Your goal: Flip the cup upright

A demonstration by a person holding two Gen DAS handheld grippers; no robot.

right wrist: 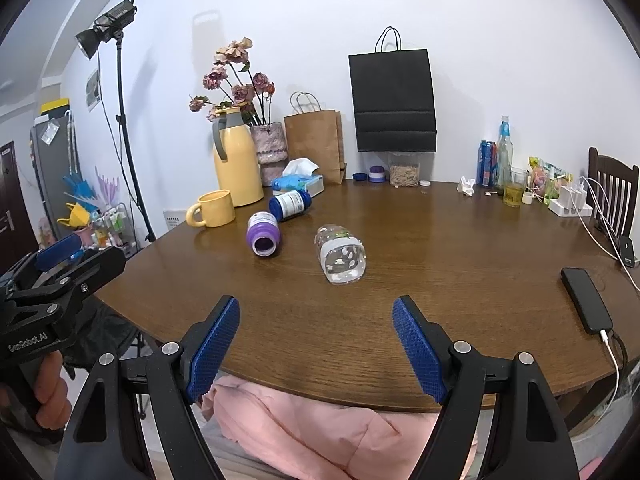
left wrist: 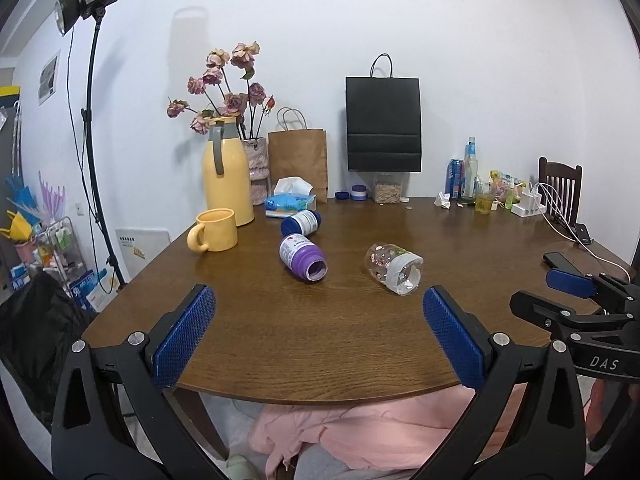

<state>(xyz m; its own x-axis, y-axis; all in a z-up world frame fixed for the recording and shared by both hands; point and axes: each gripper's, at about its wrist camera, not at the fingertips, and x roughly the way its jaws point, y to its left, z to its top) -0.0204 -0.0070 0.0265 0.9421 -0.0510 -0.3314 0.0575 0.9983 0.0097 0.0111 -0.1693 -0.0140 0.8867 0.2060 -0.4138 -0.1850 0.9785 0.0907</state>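
A clear glass cup (left wrist: 394, 268) with a flower print and a white band lies on its side on the brown table (left wrist: 320, 340), its mouth toward me. It also shows in the right wrist view (right wrist: 341, 253). My left gripper (left wrist: 319, 312) is open and empty above the table's near edge, short of the cup. My right gripper (right wrist: 316, 322) is open and empty, also short of the cup, which lies roughly between its fingers' line. The right gripper also shows at the right edge of the left view (left wrist: 576, 292).
A purple bottle (left wrist: 302, 257) and a dark blue bottle (left wrist: 301, 223) lie on their sides left of the cup. A yellow mug (left wrist: 214, 230), yellow jug (left wrist: 227, 172), tissue box (left wrist: 290, 202), paper bags and bottles stand at the back. A phone (right wrist: 586, 300) lies at the right.
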